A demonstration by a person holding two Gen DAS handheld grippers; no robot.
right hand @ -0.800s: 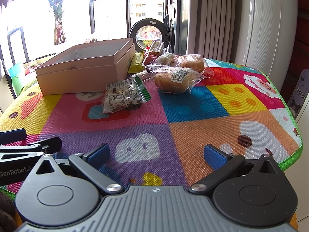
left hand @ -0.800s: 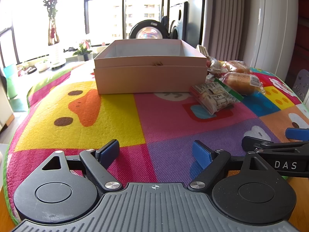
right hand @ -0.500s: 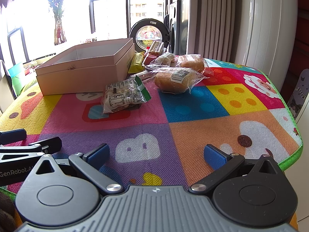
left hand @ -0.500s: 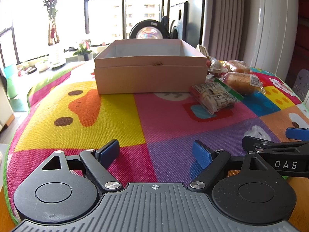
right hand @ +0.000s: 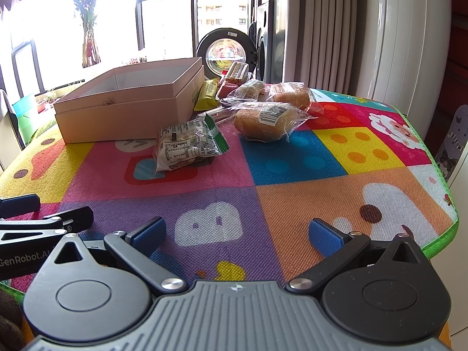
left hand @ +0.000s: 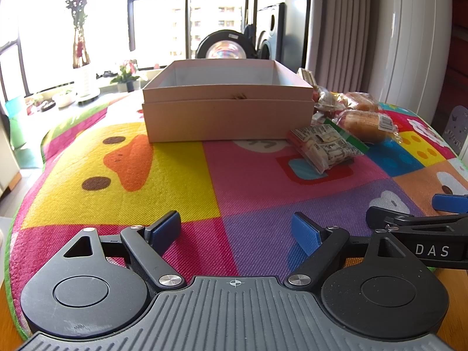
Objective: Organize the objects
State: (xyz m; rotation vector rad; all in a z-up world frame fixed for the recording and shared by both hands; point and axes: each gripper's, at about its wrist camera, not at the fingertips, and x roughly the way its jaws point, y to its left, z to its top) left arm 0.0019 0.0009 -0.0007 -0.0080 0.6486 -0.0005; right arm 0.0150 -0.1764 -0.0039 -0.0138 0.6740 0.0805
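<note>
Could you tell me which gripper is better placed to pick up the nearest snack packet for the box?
Right, probably. The snack packet lies ahead of the open right gripper, while it sits off to the right of the left gripper, which faces the box.

a home: washing machine (right hand: 223,52), curtains (right hand: 327,29), flower vase (left hand: 79,49).

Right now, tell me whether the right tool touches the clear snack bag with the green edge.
Apart. The right wrist view shows the open right tool near the mat's front edge, with bare mat between it and the clear green-edged snack bag.
</note>
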